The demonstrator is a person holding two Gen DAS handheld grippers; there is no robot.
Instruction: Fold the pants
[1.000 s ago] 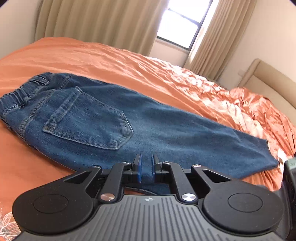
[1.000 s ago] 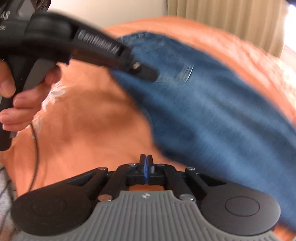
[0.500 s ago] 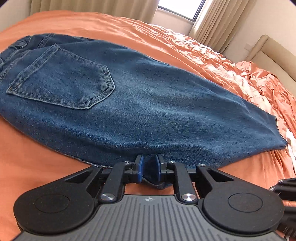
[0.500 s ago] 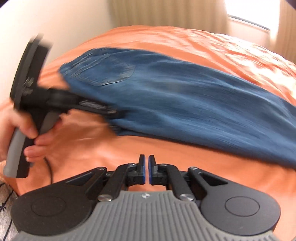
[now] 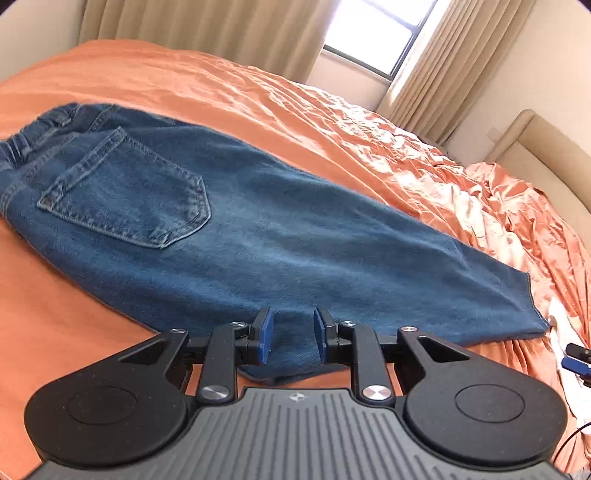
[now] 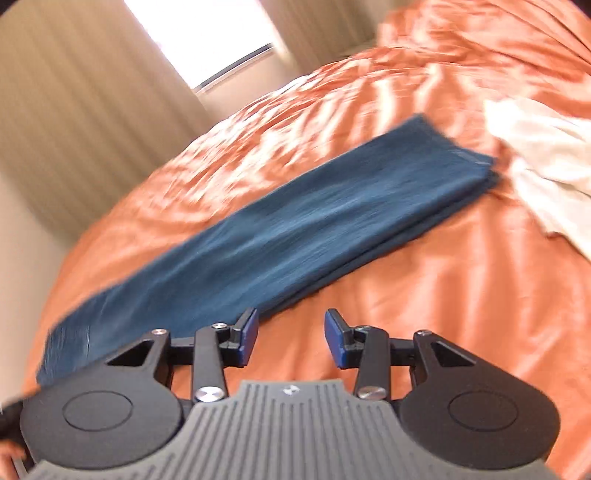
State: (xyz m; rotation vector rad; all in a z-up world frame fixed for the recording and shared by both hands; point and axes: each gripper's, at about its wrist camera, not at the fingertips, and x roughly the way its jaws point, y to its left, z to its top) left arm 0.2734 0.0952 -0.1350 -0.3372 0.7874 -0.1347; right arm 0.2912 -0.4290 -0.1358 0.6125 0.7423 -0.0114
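Blue denim pants (image 5: 280, 236) lie folded lengthwise, leg on leg, flat on an orange bedspread (image 5: 258, 99). The waistband is at the left, the back pocket faces up, the hem is at the right. My left gripper (image 5: 291, 338) is open at the pants' near edge, with a flap of denim between its parted fingers. In the blurred right wrist view the pants (image 6: 280, 236) stretch diagonally to the hem at upper right. My right gripper (image 6: 291, 339) is open and empty over bare bedspread just in front of the pants' leg.
A white cloth (image 6: 546, 162) lies on the bed right of the hem. Rumpled orange bedding (image 5: 524, 206) and a beige headboard (image 5: 535, 147) are at the right. Curtains (image 5: 199, 33) and a window (image 5: 373, 33) stand behind the bed.
My left gripper has opened and let go of the denim edge it pinched. My right gripper has opened wider and swung right, toward the hem end of the pants.
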